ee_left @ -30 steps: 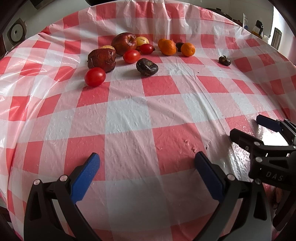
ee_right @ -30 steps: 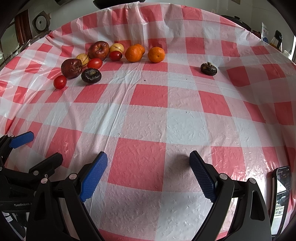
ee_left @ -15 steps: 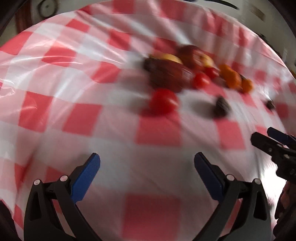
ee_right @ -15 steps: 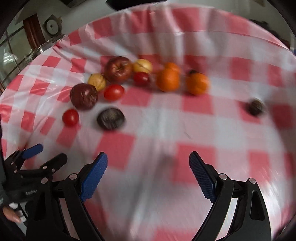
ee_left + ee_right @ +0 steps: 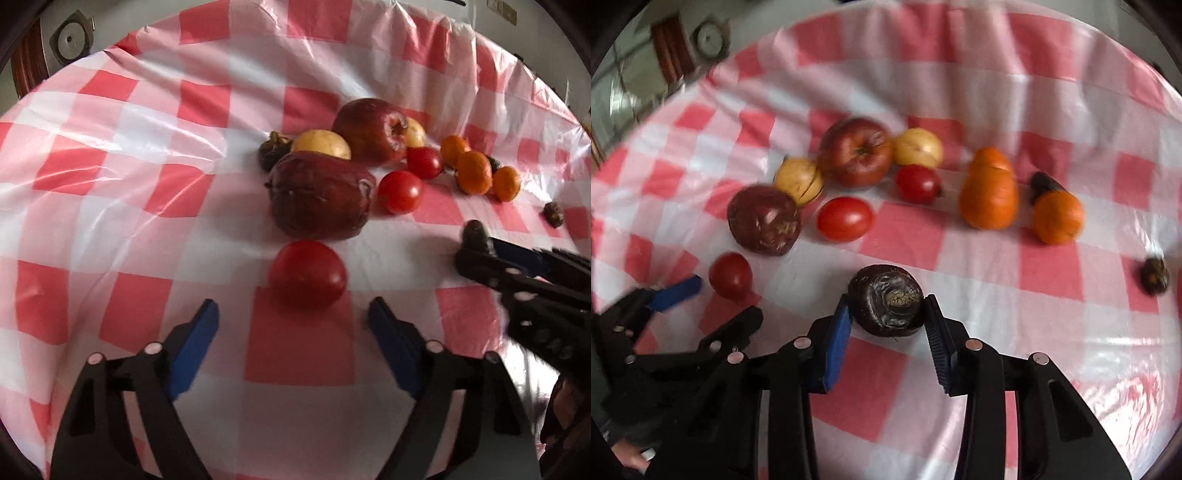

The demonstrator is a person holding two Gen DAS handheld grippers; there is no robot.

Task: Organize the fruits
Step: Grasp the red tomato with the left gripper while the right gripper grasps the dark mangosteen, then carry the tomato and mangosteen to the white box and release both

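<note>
**Right tool pinches the dark fruit; left tool narrows on a tomato**

The right tool (image 5: 888, 314) has just been closing, and its blue pads now press on both sides of a dark purple wrinkled fruit (image 5: 886, 301) that sits on the red-and-white checked surface (image 5: 979, 258). The left tool (image 5: 291, 325) has also just been closing, yet its jaws stand apart with nothing between them; a red tomato (image 5: 307, 274) lies just ahead of its tips, untouched. Behind that tomato rests a large dark red fruit (image 5: 319, 195), with a yellow fruit (image 5: 321, 144) and a red apple (image 5: 373, 131) beyond it. Two more tomatoes (image 5: 399, 192) lie to the right, then three oranges (image 5: 474, 172). A small dark fruit (image 5: 553, 214) sits well apart near the right edge
</note>
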